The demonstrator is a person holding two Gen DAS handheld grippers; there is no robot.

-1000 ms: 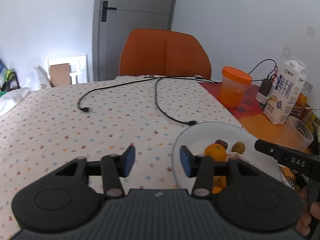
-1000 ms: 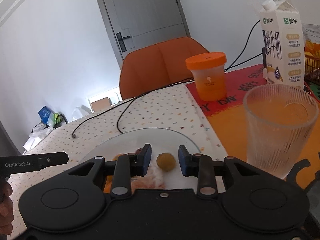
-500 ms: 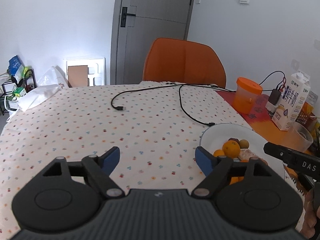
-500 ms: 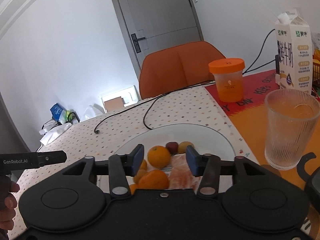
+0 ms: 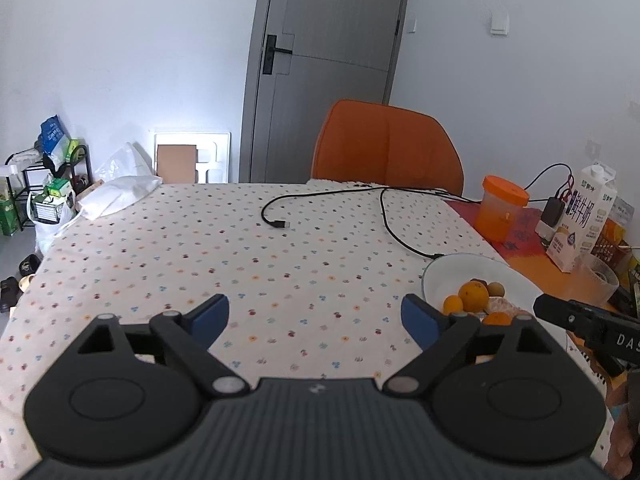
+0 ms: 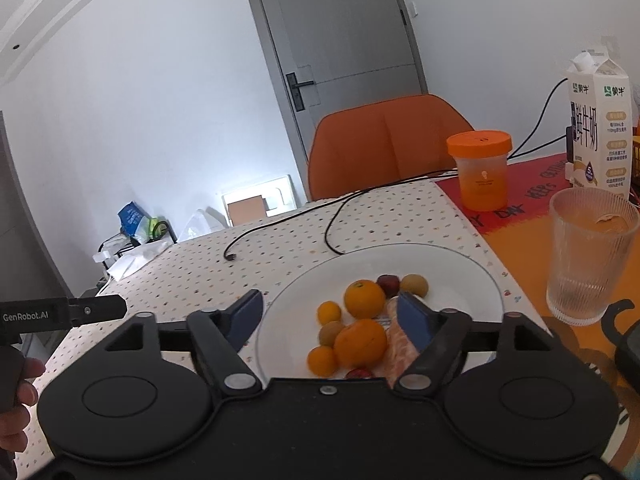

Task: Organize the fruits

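A white plate (image 6: 460, 272) (image 5: 448, 276) on the dotted tablecloth carries several fruits: a large orange (image 6: 364, 298) (image 5: 473, 296), another orange (image 6: 360, 342), small kumquats (image 6: 329, 312), a brownish longan (image 6: 414, 285), a dark red fruit (image 6: 388, 283) and a peeled pinkish piece (image 6: 400, 340). My right gripper (image 6: 330, 312) hovers over the plate's near side, its jaws opening, nothing pressed between the pads. My left gripper (image 5: 316, 316) is over bare tablecloth left of the plate, jaws opening wide and empty.
A ribbed glass (image 6: 592, 256), an orange-lidded jar (image 6: 482, 172) and a milk carton (image 6: 600, 132) stand to the right on a red and orange mat. Black cables (image 5: 276, 216) lie across the cloth. An orange chair (image 5: 386, 144) is behind the table.
Both grippers have opened from nearly closed to wide and pulled back and up from the plate. The fruits stay on the plate.
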